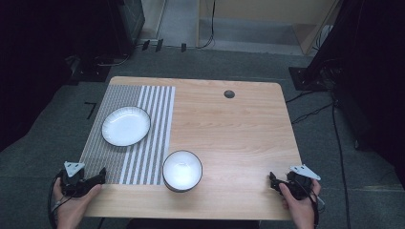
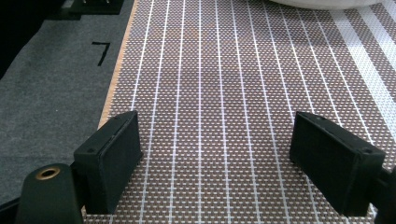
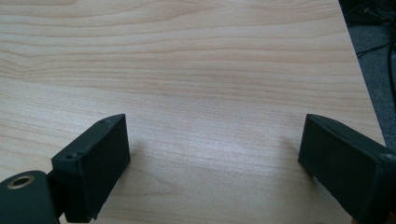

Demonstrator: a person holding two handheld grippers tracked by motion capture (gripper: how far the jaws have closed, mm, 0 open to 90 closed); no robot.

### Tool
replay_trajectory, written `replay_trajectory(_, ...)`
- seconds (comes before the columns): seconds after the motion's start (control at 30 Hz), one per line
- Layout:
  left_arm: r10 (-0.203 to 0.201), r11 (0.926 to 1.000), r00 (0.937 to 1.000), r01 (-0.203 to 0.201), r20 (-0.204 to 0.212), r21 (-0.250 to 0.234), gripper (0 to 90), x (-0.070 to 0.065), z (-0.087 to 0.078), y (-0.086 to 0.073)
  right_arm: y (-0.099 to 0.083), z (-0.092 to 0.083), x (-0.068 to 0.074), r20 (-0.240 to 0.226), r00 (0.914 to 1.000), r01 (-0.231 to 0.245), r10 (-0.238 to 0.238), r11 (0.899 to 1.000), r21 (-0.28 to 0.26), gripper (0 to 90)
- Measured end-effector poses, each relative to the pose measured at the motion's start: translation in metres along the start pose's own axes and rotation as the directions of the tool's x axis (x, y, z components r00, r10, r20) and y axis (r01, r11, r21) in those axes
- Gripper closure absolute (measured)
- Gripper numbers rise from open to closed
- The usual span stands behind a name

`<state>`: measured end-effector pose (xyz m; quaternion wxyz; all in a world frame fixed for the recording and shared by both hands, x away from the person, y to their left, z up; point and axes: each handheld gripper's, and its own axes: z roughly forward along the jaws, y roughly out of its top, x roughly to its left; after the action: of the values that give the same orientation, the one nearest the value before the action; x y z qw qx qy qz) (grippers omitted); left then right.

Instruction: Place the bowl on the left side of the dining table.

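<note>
1. While each hand rested at a near corner of the table (image 1: 229,129), the left gripper (image 1: 90,180) lay low over the woven placemat (image 1: 143,143), its jaws spread wide with nothing between them.
2. Opposite, the right gripper (image 1: 276,183) sat over bare wood near the right edge, its jaws equally wide apart (also empty).
3. One white bowl (image 1: 182,170) stood between the two grippers, nearer the left one, touching neither.
4. One white plate (image 1: 126,126) sat farther back on the placemat, ahead of the left gripper.
</note>
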<state>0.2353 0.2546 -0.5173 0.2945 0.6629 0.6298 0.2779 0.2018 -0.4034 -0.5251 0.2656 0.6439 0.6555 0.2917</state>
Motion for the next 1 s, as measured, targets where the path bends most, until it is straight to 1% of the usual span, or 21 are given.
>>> replay_trajectory(0.1,-0.001,1.0000,1.0000,0.001,-0.006,0.007,15.9,0.000,-0.002,0.000,0.000,0.000,0.000,0.000,1.0000,0.000,0.000,1.000,0.000,8.0)
replay_trajectory(0.13,0.004,1.0000,1.0000,-0.004,-0.004,0.006,15.9,0.000,-0.004,0.000,0.000,0.000,0.000,0.001,1.0000,0.000,0.000,1.000,0.001,8.0)
replay_trajectory(0.17,0.006,1.0000,1.0000,-0.006,0.004,0.000,15.9,-0.001,-0.005,0.000,0.000,0.000,0.000,0.001,1.0000,0.000,0.000,1.000,0.001,7.9)
replay_trajectory(0.23,-0.013,0.9999,0.9993,0.013,0.034,-0.011,15.9,-0.002,-0.011,0.002,0.000,0.000,0.000,0.001,1.0000,-0.001,0.001,1.000,0.001,7.9)
replay_trajectory(0.27,-0.013,0.9999,0.9993,0.013,0.034,-0.011,15.9,-0.002,-0.011,0.002,0.000,0.000,0.000,0.001,1.0000,-0.001,0.001,1.000,0.001,7.9)
replay_trajectory(0.3,-0.017,0.9995,0.9989,0.018,0.043,-0.026,15.9,-0.004,-0.015,0.004,0.000,0.000,0.000,0.001,1.0000,-0.001,0.001,1.000,0.001,7.9)
replay_trajectory(0.33,-0.016,0.9990,0.9989,0.018,0.044,-0.041,15.9,-0.006,-0.019,0.007,0.000,0.000,0.000,0.001,1.0000,0.000,0.000,1.000,0.000,7.9)
replay_trajectory(0.43,-0.025,0.9964,0.9974,0.030,0.068,-0.080,15.9,-0.014,-0.028,0.016,0.000,0.000,0.000,0.001,1.0000,0.000,0.000,1.000,0.001,7.8)
replay_trajectory(0.47,-0.011,0.9956,0.9969,0.018,0.078,-0.092,15.9,-0.022,-0.033,0.020,0.000,0.000,0.000,0.001,1.0000,-0.001,0.001,1.000,0.001,7.8)
replay_trajectory(0.5,-0.011,0.9956,0.9969,0.018,0.078,-0.092,15.9,-0.022,-0.033,0.020,0.000,0.000,0.000,0.001,1.0000,-0.001,0.001,1.000,0.001,7.8)
replay_trajectory(0.53,0.001,0.9948,0.9951,0.009,0.099,-0.101,15.9,-0.030,-0.037,0.024,0.000,0.000,0.000,0.001,1.0000,-0.001,0.001,1.000,0.001,7.8)
replay_trajectory(0.57,0.008,0.9942,0.9941,0.003,0.108,-0.108,15.9,-0.034,-0.039,0.026,0.000,0.000,0.000,0.001,1.0000,-0.001,0.001,1.000,0.001,7.8)
replay_trajectory(0.6,0.008,0.9942,0.9941,0.003,0.108,-0.108,15.9,-0.034,-0.039,0.026,0.000,0.000,0.000,0.001,1.0000,-0.001,0.001,1.000,0.001,7.8)
replay_trajectory(0.63,0.019,0.9934,0.9932,-0.006,0.115,-0.115,15.9,-0.040,-0.042,0.029,0.000,0.000,0.000,0.001,1.0000,-0.001,0.001,1.000,0.001,7.8)
replay_trajectory(0.67,0.031,0.9924,0.9910,-0.015,0.130,-0.122,15.9,-0.046,-0.045,0.033,0.000,0.000,0.000,0.001,1.0000,-0.001,0.001,1.000,0.001,7.8)
replay_trajectory(0.7,0.031,0.9924,0.9910,-0.015,0.130,-0.122,15.9,-0.046,-0.045,0.033,0.000,0.000,0.000,0.001,1.0000,-0.001,0.001,1.000,0.001,7.8)
replay_trajectory(0.83,0.047,0.9902,0.9873,-0.026,0.152,-0.137,15.9,-0.058,-0.051,0.039,0.000,0.000,0.000,0.001,1.0000,-0.001,0.001,1.000,0.001,7.8)
replay_trajectory(0.87,0.048,0.9896,0.9850,-0.024,0.166,-0.142,15.9,-0.061,-0.052,0.041,0.000,0.000,0.000,0.001,1.0000,-0.001,0.001,1.000,0.001,7.9)
replay_trajectory(0.93,0.058,0.9889,0.9828,-0.032,0.175,-0.145,15.9,-0.068,-0.054,0.044,0.000,0.000,0.000,0.001,1.0000,-0.001,0.001,1.000,0.001,7.8)
replay_trajectory(0.97,0.058,0.9889,0.9828,-0.032,0.175,-0.145,15.9,-0.068,-0.054,0.044,0.000,0.000,0.000,0.001,1.0000,-0.001,0.001,1.000,0.001,7.8)
replay_trajectory(1.0,0.060,0.9883,0.9815,-0.033,0.182,-0.149,15.9,-0.070,-0.054,0.044,0.000,0.000,0.000,0.001,1.0000,-0.001,0.001,1.000,0.001,7.8)
